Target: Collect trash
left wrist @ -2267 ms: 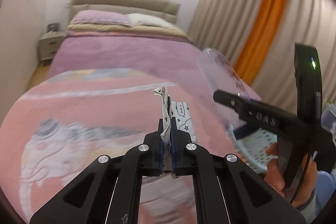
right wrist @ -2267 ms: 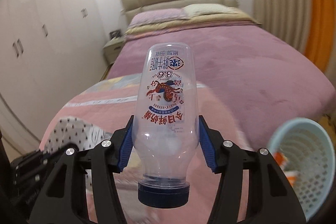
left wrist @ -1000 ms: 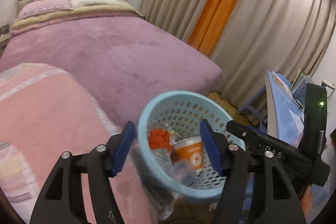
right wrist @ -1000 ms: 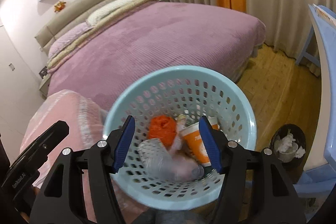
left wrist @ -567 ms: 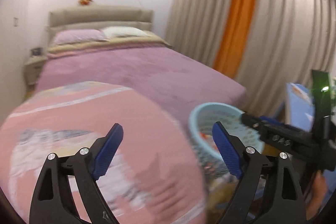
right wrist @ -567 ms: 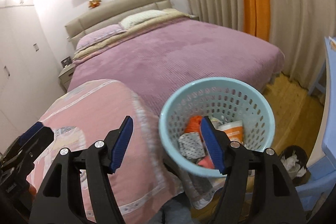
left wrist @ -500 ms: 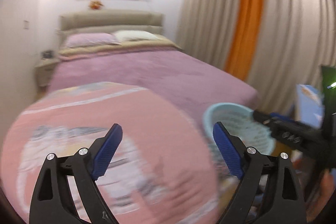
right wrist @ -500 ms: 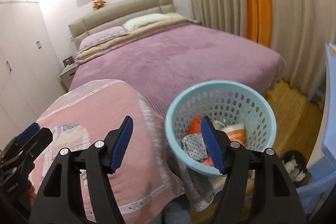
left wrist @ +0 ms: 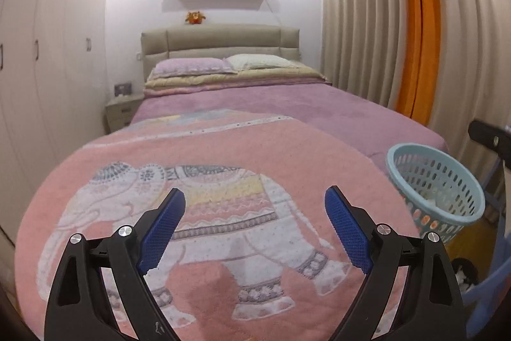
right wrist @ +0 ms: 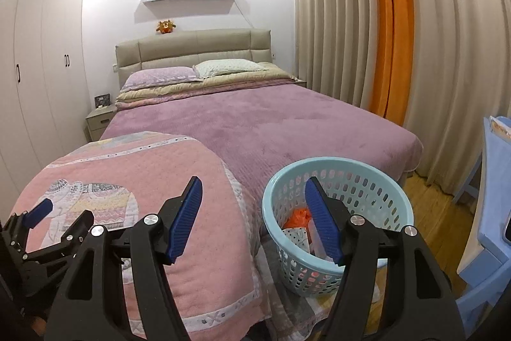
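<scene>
Both loads are gone since a moment back: bottle and wrapper dropped, left hand-held gripper point(left wrist: 252, 224) and right hand-held gripper point(right wrist: 252, 218) spread empty. The trash sits in the blue basket point(right wrist: 396, 203), right of both, nearer the right.

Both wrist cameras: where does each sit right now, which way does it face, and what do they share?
Left wrist: over the pink elephant blanket, facing the headboard; open left gripper shows, basket at right.
Right wrist: further right, above the basket; open right gripper shows, left gripper at lower left.
Shared: bed, blanket, basket, orange curtain.
</scene>
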Action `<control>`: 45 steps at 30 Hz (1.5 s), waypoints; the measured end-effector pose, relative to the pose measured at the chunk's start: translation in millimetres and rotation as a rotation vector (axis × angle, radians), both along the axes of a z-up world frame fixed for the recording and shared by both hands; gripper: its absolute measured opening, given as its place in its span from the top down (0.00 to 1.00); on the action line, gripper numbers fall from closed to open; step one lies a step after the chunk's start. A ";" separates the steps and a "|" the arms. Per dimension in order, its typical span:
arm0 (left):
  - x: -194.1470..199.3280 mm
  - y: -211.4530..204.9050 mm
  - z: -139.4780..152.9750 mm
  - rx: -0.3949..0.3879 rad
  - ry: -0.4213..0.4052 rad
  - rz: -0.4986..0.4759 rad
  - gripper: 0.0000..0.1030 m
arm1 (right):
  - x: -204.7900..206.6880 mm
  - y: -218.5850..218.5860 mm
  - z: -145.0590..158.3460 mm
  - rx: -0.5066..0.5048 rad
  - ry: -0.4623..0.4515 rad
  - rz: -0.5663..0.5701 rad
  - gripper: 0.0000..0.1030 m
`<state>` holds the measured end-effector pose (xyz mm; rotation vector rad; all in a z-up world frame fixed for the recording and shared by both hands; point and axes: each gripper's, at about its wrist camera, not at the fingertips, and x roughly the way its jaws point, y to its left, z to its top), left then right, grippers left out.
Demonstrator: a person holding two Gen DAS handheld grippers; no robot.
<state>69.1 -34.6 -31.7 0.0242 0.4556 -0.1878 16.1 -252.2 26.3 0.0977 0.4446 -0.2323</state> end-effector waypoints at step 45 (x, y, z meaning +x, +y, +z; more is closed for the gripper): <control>-7.6 19.0 -3.4 -0.054 -0.013 0.039 0.07 | 9.5 9.9 -14.4 0.036 0.044 0.027 0.38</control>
